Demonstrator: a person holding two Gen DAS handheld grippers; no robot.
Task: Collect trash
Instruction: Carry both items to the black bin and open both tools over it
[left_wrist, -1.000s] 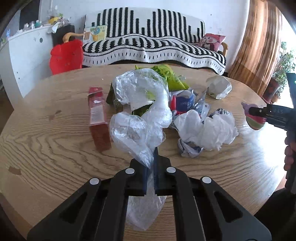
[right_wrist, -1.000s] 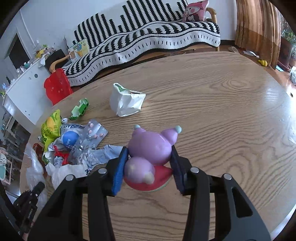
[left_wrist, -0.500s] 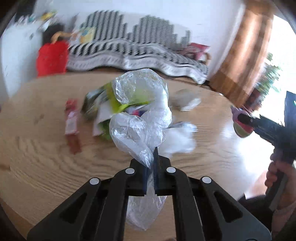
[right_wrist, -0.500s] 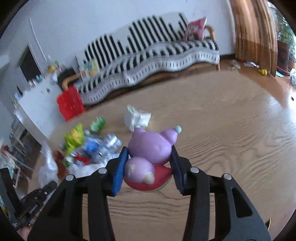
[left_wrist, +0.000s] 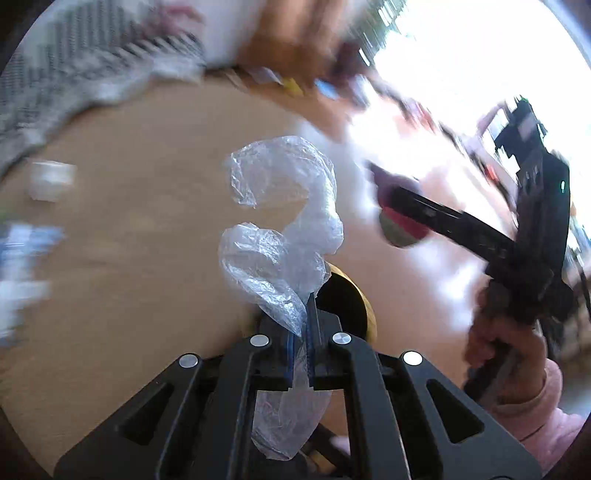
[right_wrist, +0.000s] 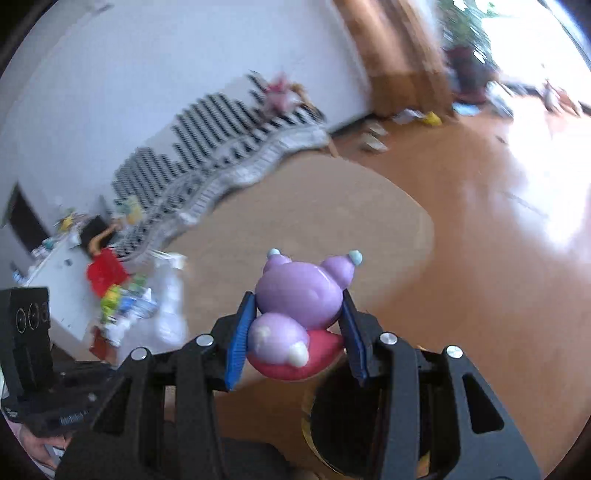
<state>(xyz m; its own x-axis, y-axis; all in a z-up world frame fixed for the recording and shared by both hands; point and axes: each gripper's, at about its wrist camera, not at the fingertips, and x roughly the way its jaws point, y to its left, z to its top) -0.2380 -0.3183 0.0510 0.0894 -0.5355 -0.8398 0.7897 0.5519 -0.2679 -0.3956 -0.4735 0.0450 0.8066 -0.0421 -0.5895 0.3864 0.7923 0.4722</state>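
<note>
Clear crumpled plastic bag (left_wrist: 280, 236) sits pinched in your left claw (left_wrist: 301, 328), clamped tight over the round wooden worktop (left_wrist: 129, 240). Your right claw (right_wrist: 295, 332) grips a purple and pink rounded toy figure (right_wrist: 299, 302), above a dark yellow-rimmed bin opening (right_wrist: 347, 417).

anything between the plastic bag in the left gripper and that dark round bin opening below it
Nothing visible. The plastic bag is pinched in the shut left gripper, and the gold-rimmed bin opening lies just beyond the jaws. The right gripper, holding the purple toy, is off to the side.
</note>
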